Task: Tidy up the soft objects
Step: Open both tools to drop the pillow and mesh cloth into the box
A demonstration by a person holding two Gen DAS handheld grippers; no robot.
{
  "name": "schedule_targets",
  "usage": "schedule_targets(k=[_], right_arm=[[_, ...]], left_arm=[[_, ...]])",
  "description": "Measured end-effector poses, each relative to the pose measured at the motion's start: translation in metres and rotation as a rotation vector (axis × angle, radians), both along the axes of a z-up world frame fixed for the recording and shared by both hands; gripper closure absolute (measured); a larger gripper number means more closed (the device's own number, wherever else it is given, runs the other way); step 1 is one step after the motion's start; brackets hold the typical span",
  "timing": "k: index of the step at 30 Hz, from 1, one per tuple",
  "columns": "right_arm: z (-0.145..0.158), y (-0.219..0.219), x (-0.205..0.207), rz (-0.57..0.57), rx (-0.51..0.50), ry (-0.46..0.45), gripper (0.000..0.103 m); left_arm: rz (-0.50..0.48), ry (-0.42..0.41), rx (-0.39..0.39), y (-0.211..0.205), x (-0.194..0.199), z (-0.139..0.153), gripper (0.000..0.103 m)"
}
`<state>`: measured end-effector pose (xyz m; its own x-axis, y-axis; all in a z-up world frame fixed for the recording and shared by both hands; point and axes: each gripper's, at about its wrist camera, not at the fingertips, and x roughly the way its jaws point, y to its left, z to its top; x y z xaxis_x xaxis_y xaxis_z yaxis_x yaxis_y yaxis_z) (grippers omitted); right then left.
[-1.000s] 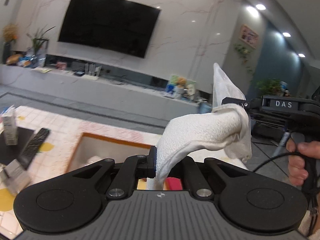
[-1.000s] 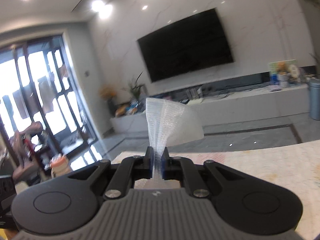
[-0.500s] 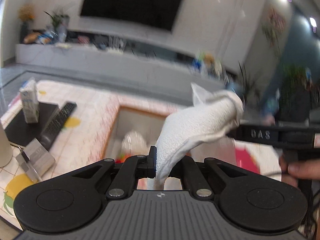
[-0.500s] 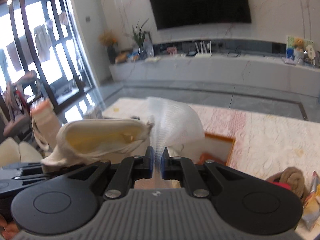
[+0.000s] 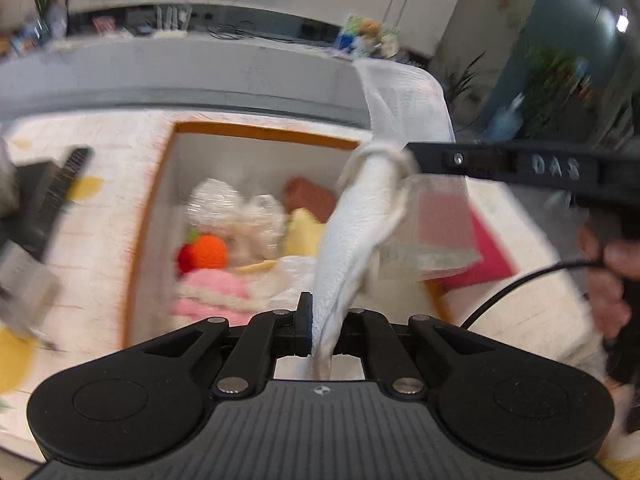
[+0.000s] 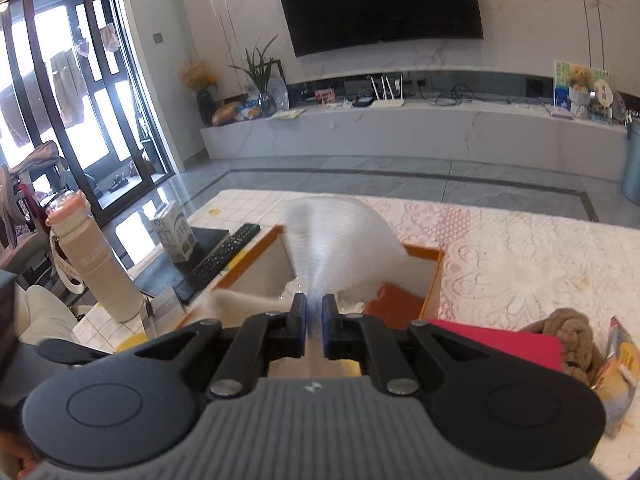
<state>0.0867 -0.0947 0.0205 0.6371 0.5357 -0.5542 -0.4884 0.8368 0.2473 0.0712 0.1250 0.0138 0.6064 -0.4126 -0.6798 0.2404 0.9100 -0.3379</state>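
Note:
My left gripper is shut on a white towel that stretches up to the right gripper's fingers. My right gripper is shut on the towel's thin white end, which fans out above the fingertips. Both hold it over an orange-rimmed box. The box holds a pink knit item, an orange-and-red plush, crumpled plastic, a yellow sponge and a brown block. The box also shows in the right wrist view.
A remote, a milk carton and a beige bottle stand left of the box. A red sheet, a brown knitted lump and a snack packet lie at its right on the lace tablecloth.
Both grippers have tilted down and come lower over the box with the towel between them. The box's contents have come into the left wrist view.

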Motion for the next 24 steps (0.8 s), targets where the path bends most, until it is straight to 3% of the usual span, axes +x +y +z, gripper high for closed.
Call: schedule_targets(k=[2,3,5,6,7,9,12,14,17,21,24], right_arm=[[0.006,-0.001,-0.004,0.008,-0.002,-0.014,0.098],[0.008,0.0,-0.006,0.013,-0.005,-0.018,0.098],[0.011,-0.001,-0.01,0.022,-0.014,-0.022,0.098],[0.011,0.0,-0.011,0.025,-0.018,-0.019,0.098],[0.01,0.001,-0.012,0.033,-0.023,-0.014,0.098],[0.009,0.003,-0.014,0.051,-0.024,-0.002,0.098],[0.004,0.008,-0.013,0.115,0.003,0.057,0.098],[-0.003,0.014,-0.009,0.172,0.023,0.122,0.098],[-0.02,0.03,-0.005,0.229,-0.042,0.195,0.098],[-0.053,0.051,0.001,0.246,-0.199,0.272,0.098],[-0.074,0.066,-0.006,0.251,-0.409,0.238,0.096]], left_arm=[[-0.018,0.037,-0.097,0.011,0.004,-0.003,0.097],[-0.005,0.049,-0.104,0.013,0.005,-0.004,0.095],[0.087,0.085,-0.024,0.015,0.007,-0.006,0.083],[0.151,0.088,0.023,0.017,0.007,-0.007,0.069],[0.214,0.068,0.066,0.02,0.004,-0.005,0.057],[0.299,-0.008,0.099,0.026,-0.005,0.006,0.048],[0.326,-0.073,0.032,0.039,-0.013,0.02,0.036],[0.332,-0.08,-0.011,0.044,-0.015,0.021,0.034],[0.354,-0.049,0.013,0.042,-0.009,0.018,0.034],[0.38,-0.046,0.033,0.045,-0.004,0.015,0.036],[0.415,-0.078,0.018,0.051,-0.008,0.02,0.036]])
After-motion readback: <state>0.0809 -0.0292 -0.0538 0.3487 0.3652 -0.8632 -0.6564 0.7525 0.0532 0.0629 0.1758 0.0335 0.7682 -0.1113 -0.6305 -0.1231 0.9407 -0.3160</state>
